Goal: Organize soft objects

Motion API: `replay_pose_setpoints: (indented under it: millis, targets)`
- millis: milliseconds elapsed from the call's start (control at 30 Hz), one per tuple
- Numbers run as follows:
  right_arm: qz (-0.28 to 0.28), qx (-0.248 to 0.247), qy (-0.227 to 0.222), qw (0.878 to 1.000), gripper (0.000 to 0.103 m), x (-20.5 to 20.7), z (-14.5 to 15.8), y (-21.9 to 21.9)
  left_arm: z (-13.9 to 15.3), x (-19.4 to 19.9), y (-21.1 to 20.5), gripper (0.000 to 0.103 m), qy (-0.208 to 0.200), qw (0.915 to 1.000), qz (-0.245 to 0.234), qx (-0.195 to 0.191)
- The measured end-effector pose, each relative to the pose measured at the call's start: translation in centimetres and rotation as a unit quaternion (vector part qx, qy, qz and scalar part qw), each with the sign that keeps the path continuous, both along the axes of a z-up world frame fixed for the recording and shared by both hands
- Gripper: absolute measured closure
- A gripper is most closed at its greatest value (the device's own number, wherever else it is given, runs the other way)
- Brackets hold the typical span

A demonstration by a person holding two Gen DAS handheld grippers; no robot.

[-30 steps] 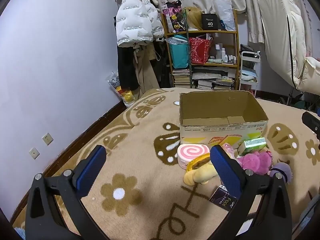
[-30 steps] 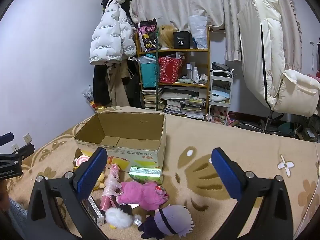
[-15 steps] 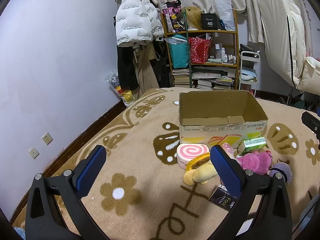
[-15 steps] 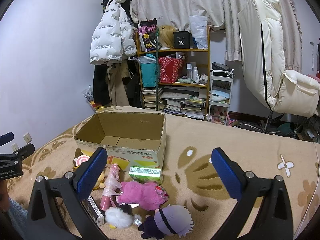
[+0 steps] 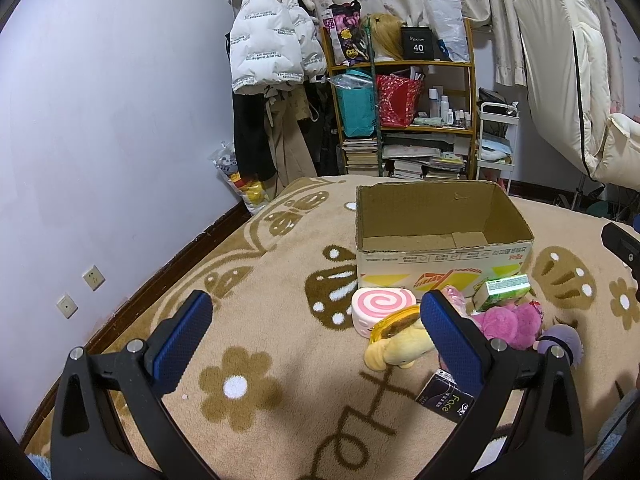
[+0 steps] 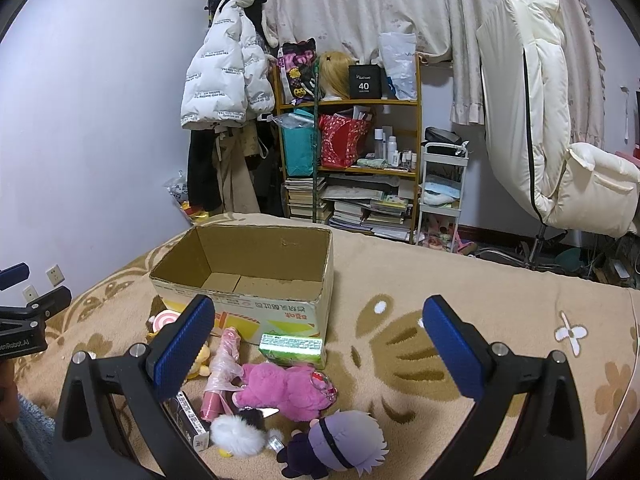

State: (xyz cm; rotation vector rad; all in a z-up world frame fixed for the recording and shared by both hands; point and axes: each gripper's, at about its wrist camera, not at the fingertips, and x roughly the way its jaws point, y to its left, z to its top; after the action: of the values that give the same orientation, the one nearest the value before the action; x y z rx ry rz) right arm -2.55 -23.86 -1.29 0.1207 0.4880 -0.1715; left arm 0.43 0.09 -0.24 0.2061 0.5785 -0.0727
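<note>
An open, empty cardboard box (image 5: 440, 216) (image 6: 248, 264) stands on the patterned rug. In front of it lie a pink swirl-roll plush (image 5: 380, 306), a yellow plush (image 5: 400, 350), a pink plush (image 5: 508, 322) (image 6: 288, 384), a purple-haired doll (image 6: 340, 444) (image 5: 560, 344), a white pompom (image 6: 236, 434), a pink wrapped item (image 6: 224, 364) and a green carton (image 6: 290, 348) (image 5: 502, 288). My left gripper (image 5: 316, 332) is open and empty, left of the pile. My right gripper (image 6: 318, 344) is open and empty, above the pile.
A dark flat box (image 5: 444, 394) lies near the toys. A cluttered shelf (image 6: 352, 152), a hanging white jacket (image 5: 272, 32), a small trolley (image 6: 442, 184) and a cream chair (image 6: 560, 152) line the back. The wall (image 5: 100, 140) runs along the left.
</note>
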Motion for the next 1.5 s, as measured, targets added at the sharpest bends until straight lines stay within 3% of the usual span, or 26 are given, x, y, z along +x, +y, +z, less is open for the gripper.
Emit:
replay_pose_setpoints:
  millis: [1500]
  targets:
    - [0.001,-0.003,-0.002,1.000,0.000,-0.14,0.60,0.37,-0.58,-0.32,-0.77,0.000,0.004,1.0000,-0.002,0.002]
